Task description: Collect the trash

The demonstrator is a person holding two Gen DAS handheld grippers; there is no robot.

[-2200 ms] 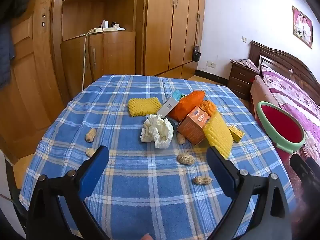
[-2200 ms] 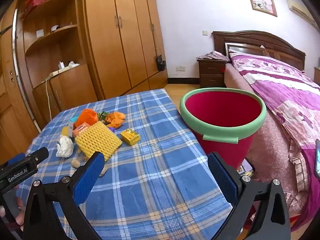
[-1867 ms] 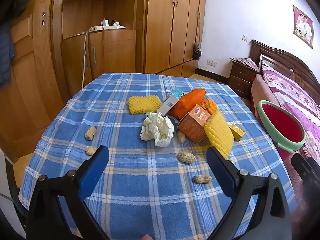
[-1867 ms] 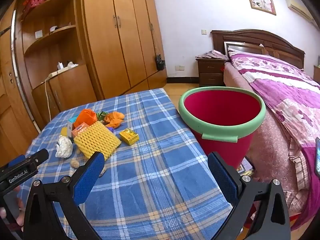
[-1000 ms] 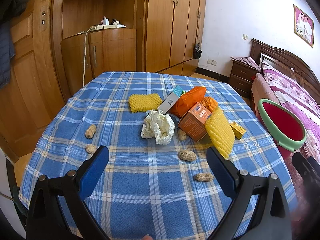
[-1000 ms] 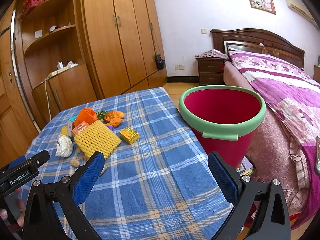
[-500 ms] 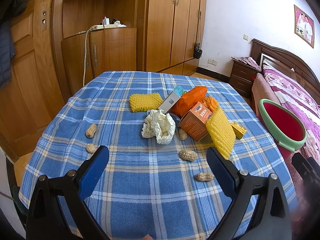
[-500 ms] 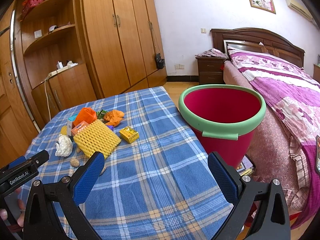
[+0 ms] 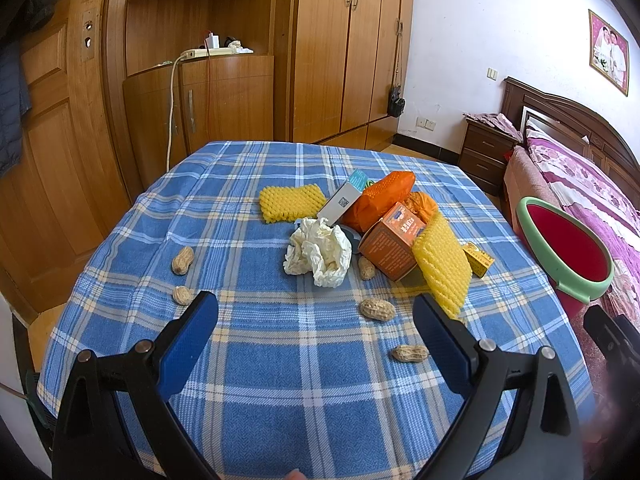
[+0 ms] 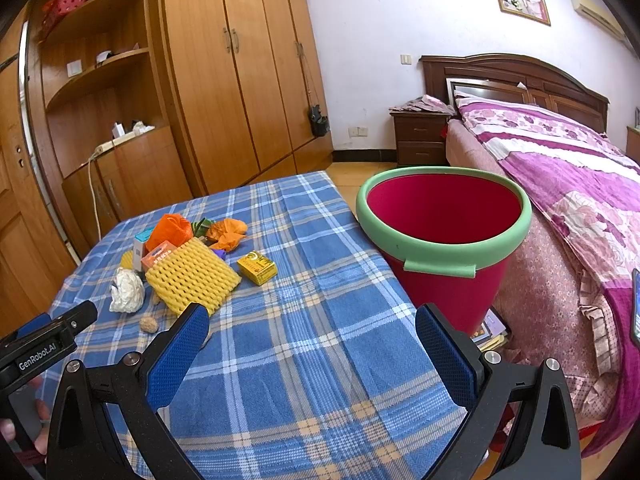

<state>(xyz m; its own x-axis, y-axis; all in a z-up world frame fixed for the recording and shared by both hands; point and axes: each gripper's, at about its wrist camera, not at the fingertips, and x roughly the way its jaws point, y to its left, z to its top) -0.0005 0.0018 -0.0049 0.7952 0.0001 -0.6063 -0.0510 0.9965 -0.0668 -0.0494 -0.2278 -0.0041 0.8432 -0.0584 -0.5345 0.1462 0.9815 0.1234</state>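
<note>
Both the left gripper (image 9: 316, 320) and right gripper (image 10: 312, 330) hang over the worktop (image 9: 280, 380) with fingers wide and holding nothing. The nearest trash, a peanut (image 9: 409, 353), lies just past the left fingers, so I would drop straight down and pinch it softly. Farther off sits the crumpled tissue (image 9: 320, 251) and the pile, and the red bucket (image 10: 444, 232) waits beside the worktop's right edge.

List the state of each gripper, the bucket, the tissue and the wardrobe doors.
left gripper: open, empty, over the table.
right gripper: open, empty.
red bucket: upright beside the table, nothing visible inside.
white tissue: crumpled, on the tablecloth.
wardrobe doors: closed.
</note>
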